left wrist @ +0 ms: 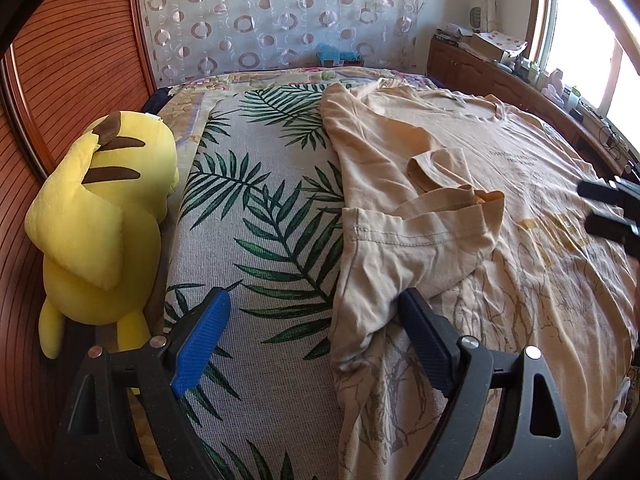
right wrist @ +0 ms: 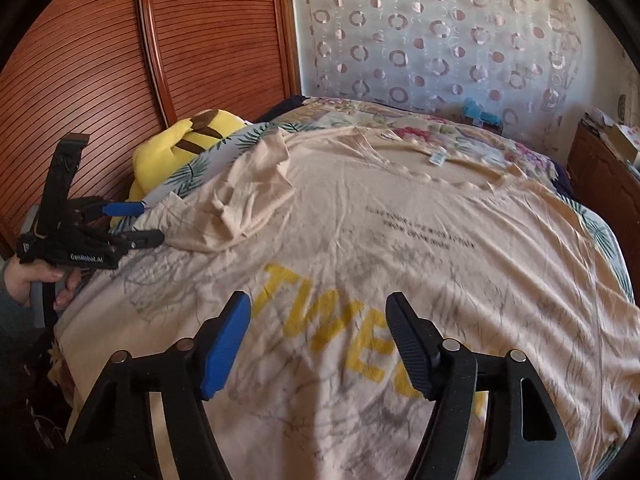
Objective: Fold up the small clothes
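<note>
T-shirt (right wrist: 380,240) lies flat on bed (left wrist: 260,240), one sleeve folded inward | I hold left gripper (left wrist: 316,332) jaws wide, empty, straddling shirt edge | right gripper (right wrist: 320,344) jaws apart, empty, above print

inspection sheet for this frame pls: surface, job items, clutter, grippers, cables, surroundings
Surface: bed with a palm-leaf cover, floral bedding at the far end.
Job's things: peach T-shirt spread print-up; its sleeve on the left gripper's side is folded in over the body, rumpled.
Clutter: yellow plush toy at the bed edge against the wooden panel.
Grippers: left gripper open, straddling the shirt's side edge, not pinching it. Right gripper open above the yellow lettering, nothing held.
Cables: some wires on the sideboard by the window, too small to tell more.
Surroundings: slatted wooden panel, circle-pattern curtain, sideboard with boxes, bright window.
</note>
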`<action>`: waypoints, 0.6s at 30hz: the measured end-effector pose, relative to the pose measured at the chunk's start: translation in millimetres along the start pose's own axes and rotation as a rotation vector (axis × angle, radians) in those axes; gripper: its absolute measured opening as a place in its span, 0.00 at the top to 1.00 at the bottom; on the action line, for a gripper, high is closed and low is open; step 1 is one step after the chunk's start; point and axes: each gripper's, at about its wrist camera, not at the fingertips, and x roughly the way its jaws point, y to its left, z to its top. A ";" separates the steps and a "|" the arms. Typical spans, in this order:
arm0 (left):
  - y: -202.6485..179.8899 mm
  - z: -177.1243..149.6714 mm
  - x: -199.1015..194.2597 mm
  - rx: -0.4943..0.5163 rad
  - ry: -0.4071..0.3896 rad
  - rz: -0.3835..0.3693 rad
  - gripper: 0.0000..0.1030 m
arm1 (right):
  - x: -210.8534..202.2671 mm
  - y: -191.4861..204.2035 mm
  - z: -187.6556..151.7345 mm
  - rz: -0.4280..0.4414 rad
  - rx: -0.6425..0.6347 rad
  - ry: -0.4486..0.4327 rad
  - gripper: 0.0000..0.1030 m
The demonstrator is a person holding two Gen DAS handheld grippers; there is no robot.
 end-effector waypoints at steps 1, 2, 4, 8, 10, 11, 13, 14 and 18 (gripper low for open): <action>-0.3 -0.1 0.0 0.000 0.000 0.000 0.16 | 4.8 3.9 10.2 0.012 -0.015 -0.001 0.37; -0.4 0.0 -0.3 0.000 -0.001 0.001 0.16 | 10.6 8.1 20.0 0.023 -0.029 0.000 0.39; 0.1 0.2 0.0 -0.001 0.000 0.000 0.16 | 28.0 17.1 38.4 0.035 -0.053 0.011 0.48; 0.0 0.1 -0.2 -0.001 -0.001 0.000 0.16 | 73.3 32.5 63.3 0.068 -0.082 0.057 0.60; -1.0 0.2 -0.8 -0.001 -0.001 0.000 0.16 | 93.7 37.9 69.6 0.076 -0.094 0.075 0.63; 1.2 0.2 0.7 -0.001 -0.001 -0.001 0.16 | 101.5 38.4 71.3 0.081 -0.089 0.081 0.63; 1.2 0.1 0.6 -0.002 -0.001 -0.001 0.16 | 112.6 41.4 73.5 0.093 -0.075 0.091 0.64; 1.0 0.1 0.5 -0.002 -0.001 -0.001 0.16 | 115.0 44.4 74.2 0.092 -0.076 0.091 0.64; 1.0 0.1 0.4 -0.002 -0.001 -0.001 0.16 | 127.7 56.7 78.5 0.093 -0.096 0.106 0.65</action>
